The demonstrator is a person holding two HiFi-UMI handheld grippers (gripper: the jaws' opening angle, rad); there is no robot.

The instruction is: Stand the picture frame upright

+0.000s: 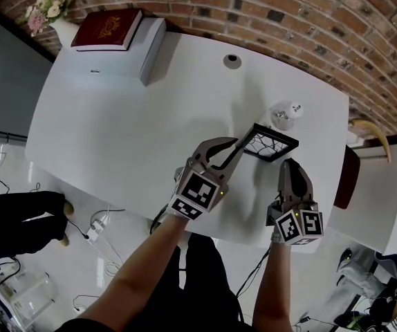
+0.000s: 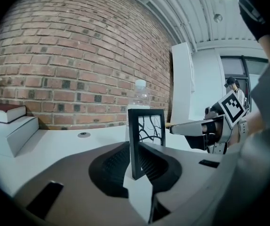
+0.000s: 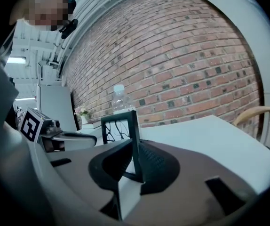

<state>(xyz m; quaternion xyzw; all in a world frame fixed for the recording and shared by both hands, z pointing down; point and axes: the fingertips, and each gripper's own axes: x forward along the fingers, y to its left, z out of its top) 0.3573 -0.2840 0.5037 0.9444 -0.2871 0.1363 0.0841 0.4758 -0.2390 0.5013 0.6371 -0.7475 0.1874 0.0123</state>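
Black frame (image 1: 268, 142) is sitting near the right edge of the tabletop (image 1: 115, 130); left gripper (image 1: 235, 146) and right gripper (image 1: 288, 164) are pinching its side rails. It is possibly not resting squarely, view unclear: releasing is risking a topple onto the bottle (image 1: 285, 114).

One picture frame (image 1: 271, 142); one clear bottle (image 1: 285, 115); two grippers, the left gripper (image 1: 236, 145) and the right gripper (image 1: 288, 164), each with two jaws; one white surface (image 1: 129, 130); one dark red book (image 1: 107, 29); one white box (image 1: 153, 47); one vase of flowers (image 1: 50, 12); one round cable hole (image 1: 232, 61); one wooden chair (image 1: 373, 131), only partly seen.
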